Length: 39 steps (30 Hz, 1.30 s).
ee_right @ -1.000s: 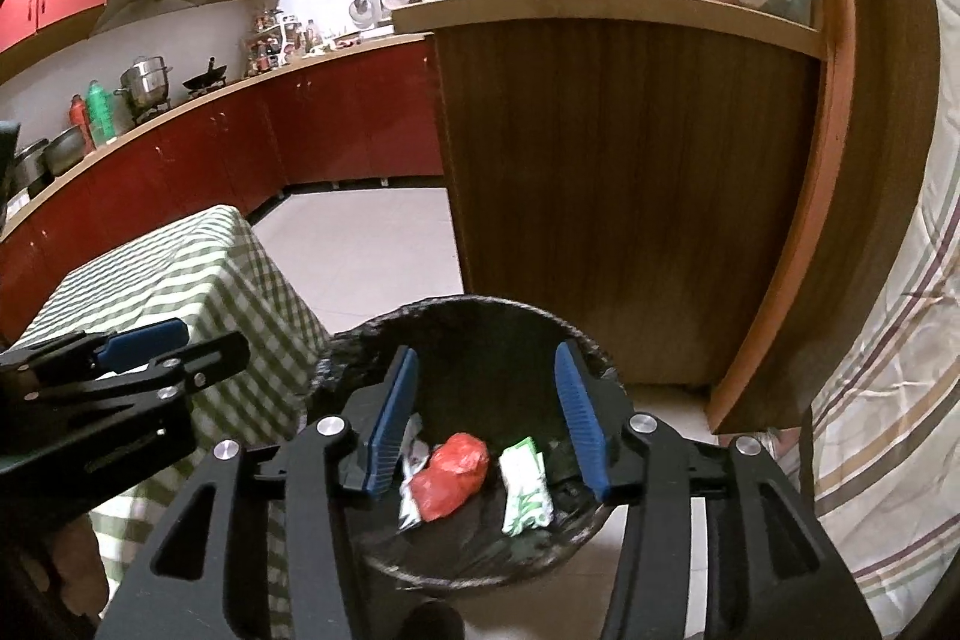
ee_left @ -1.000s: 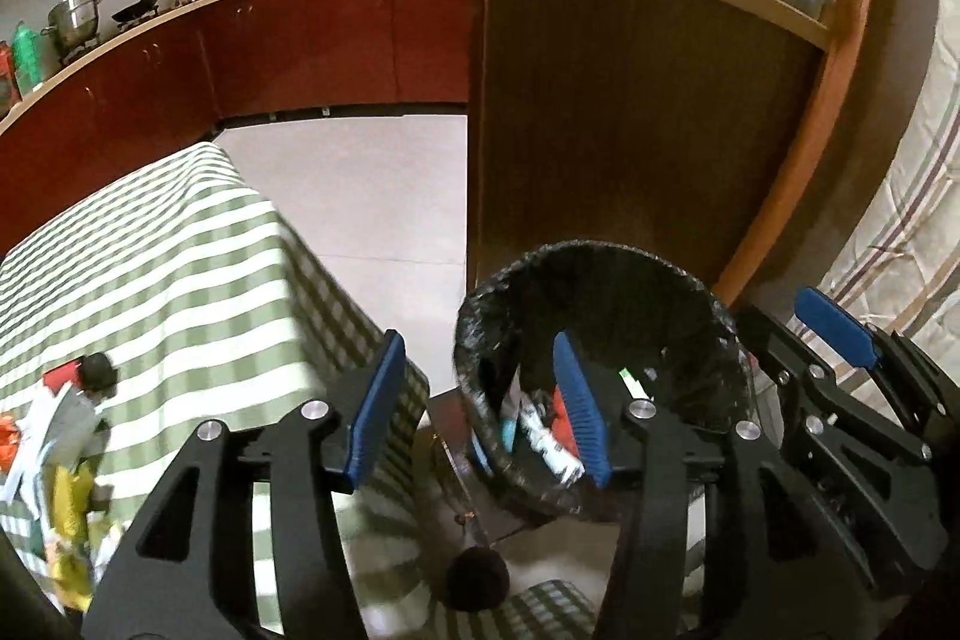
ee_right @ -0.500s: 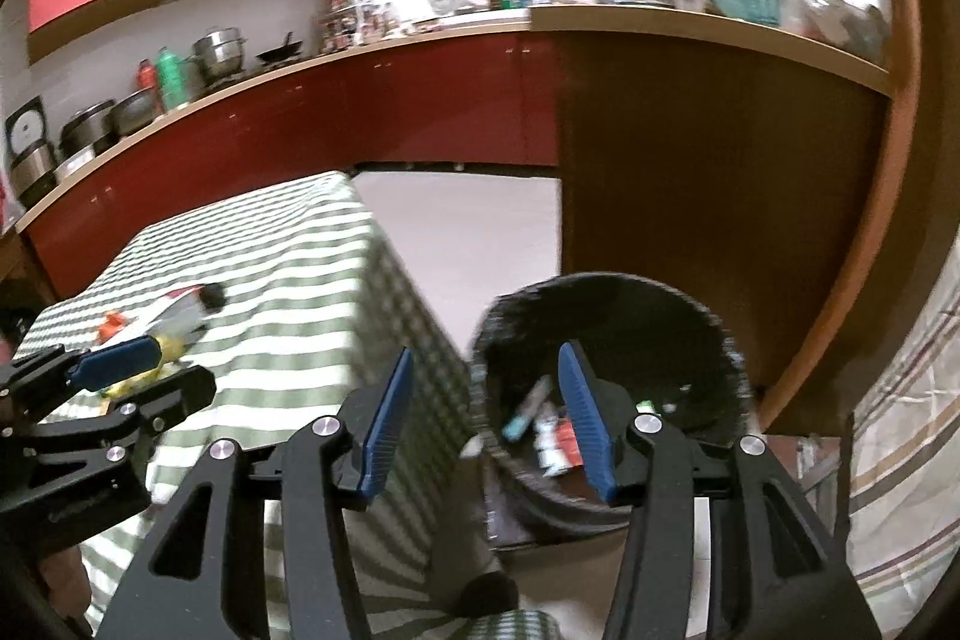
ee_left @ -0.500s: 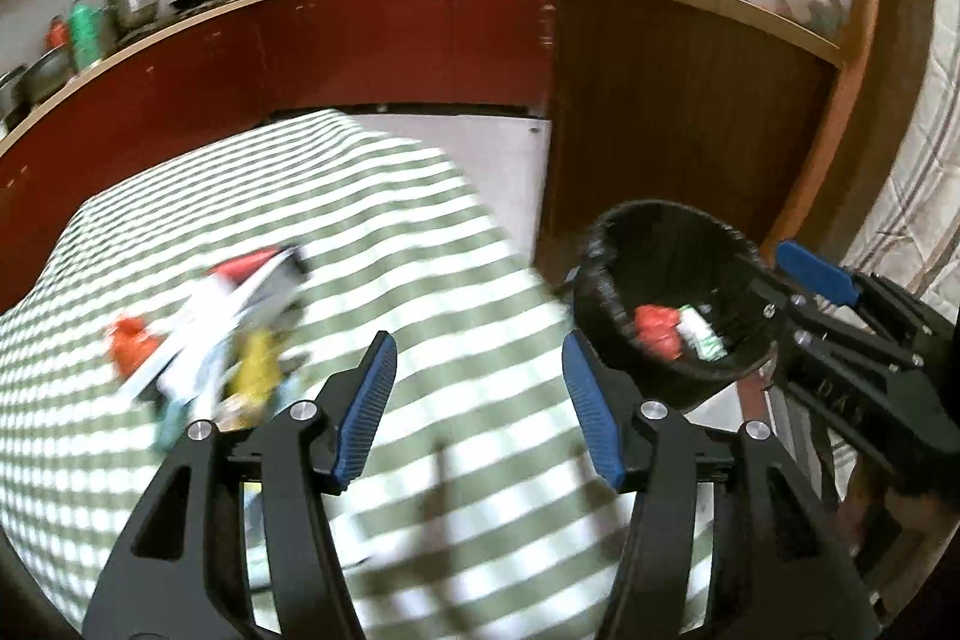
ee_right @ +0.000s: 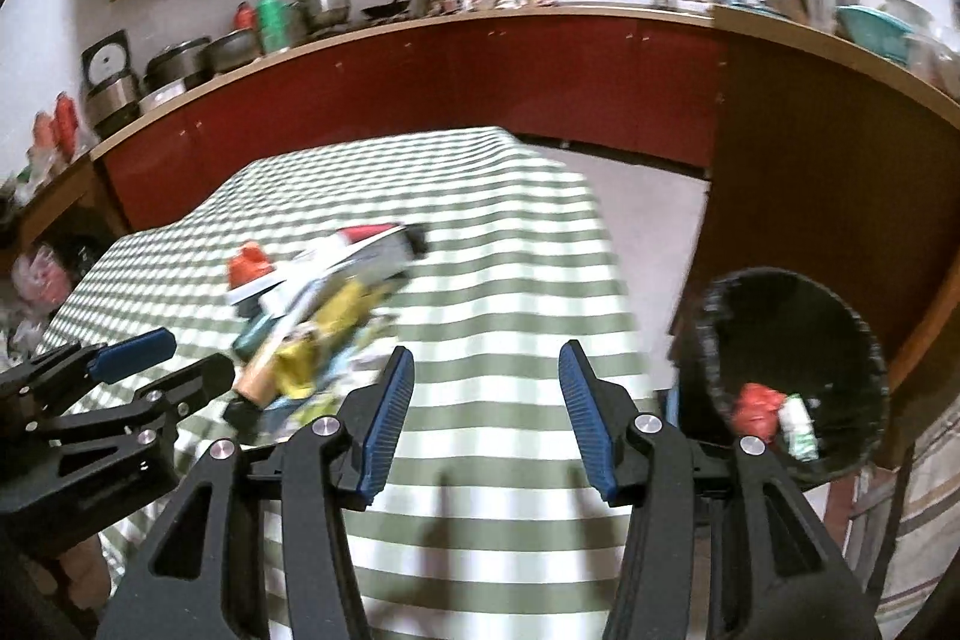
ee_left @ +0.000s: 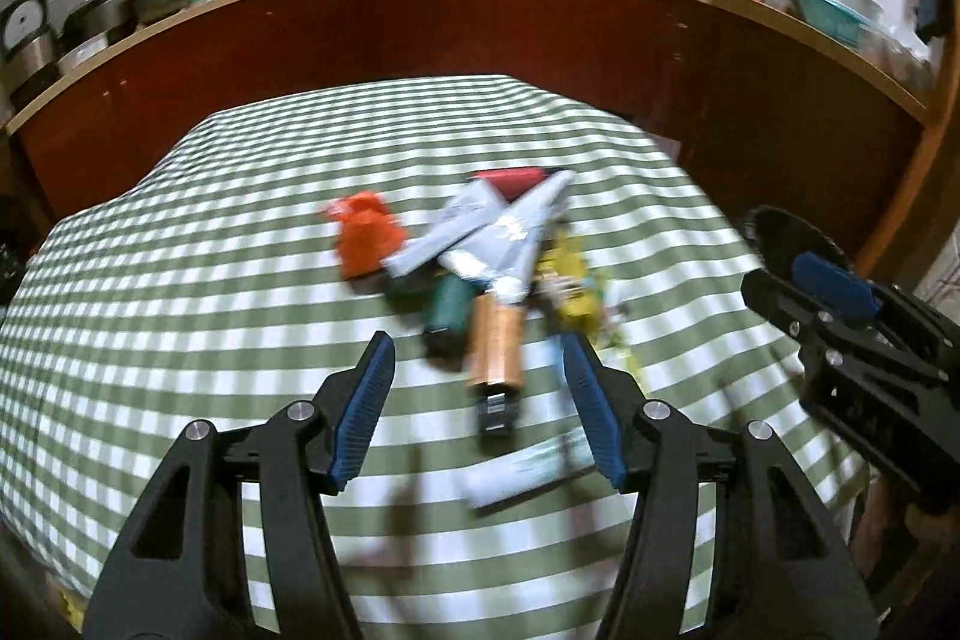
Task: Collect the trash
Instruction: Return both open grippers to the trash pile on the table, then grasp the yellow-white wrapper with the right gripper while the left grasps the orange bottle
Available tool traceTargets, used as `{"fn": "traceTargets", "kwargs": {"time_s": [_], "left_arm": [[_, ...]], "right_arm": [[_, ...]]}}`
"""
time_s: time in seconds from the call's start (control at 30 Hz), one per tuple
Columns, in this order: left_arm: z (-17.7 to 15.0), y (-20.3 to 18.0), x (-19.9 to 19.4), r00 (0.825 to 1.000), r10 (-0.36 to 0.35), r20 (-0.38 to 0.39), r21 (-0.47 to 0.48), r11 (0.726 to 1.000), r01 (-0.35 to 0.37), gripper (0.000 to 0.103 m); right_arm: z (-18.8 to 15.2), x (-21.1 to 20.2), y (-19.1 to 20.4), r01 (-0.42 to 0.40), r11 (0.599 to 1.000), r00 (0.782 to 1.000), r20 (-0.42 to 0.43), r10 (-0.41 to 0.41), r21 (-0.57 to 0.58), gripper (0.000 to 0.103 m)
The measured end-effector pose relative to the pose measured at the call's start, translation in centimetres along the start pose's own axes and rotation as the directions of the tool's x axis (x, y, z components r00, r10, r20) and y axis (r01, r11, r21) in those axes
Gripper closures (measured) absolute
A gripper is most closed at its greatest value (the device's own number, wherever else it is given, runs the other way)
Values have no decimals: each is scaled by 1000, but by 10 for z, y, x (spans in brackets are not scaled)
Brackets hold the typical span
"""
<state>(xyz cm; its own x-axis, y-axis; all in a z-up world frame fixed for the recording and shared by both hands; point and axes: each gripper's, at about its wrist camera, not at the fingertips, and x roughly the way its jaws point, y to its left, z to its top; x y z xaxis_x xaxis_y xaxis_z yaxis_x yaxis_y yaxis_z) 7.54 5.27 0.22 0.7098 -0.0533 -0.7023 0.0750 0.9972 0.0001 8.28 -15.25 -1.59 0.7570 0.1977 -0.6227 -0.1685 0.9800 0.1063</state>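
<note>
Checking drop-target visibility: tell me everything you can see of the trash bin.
The trash bin is round, lined with a black bag whose crinkled edge folds over the rim. It stands on the floor beside the table with the green checked cloth, in front of a brown wooden counter panel. It looks tilted toward the camera, likely from the fisheye. Inside lie a crumpled red piece and a small white and green packet, side by side at the bottom. Neither gripper touches it. In the left wrist view only its rim shows.
</note>
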Motion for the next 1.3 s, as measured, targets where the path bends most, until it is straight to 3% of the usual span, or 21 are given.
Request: {"fn": "traceTargets", "kwargs": {"time_s": [0.4,0.6,0.9,1.3], "left_arm": [[-16,50,2,999,37,-22,-70,997,-38,46],[-18,54,5,999,26,-27,-86,996,-28,45],[-15,45,8,999,3,-32,-86,996,-6,45],[-15,38,10,999,-23,-44,-95,995,19,45]], "right_arm": [[-11,29,57,-36,997,997,-77,30,-74,53],[-15,32,53,8,997,995,-98,-16,-81,53],[-11,37,54,-18,996,993,-119,7,-91,54],[-14,43,47,1,995,988,-152,-17,-104,78]]}}
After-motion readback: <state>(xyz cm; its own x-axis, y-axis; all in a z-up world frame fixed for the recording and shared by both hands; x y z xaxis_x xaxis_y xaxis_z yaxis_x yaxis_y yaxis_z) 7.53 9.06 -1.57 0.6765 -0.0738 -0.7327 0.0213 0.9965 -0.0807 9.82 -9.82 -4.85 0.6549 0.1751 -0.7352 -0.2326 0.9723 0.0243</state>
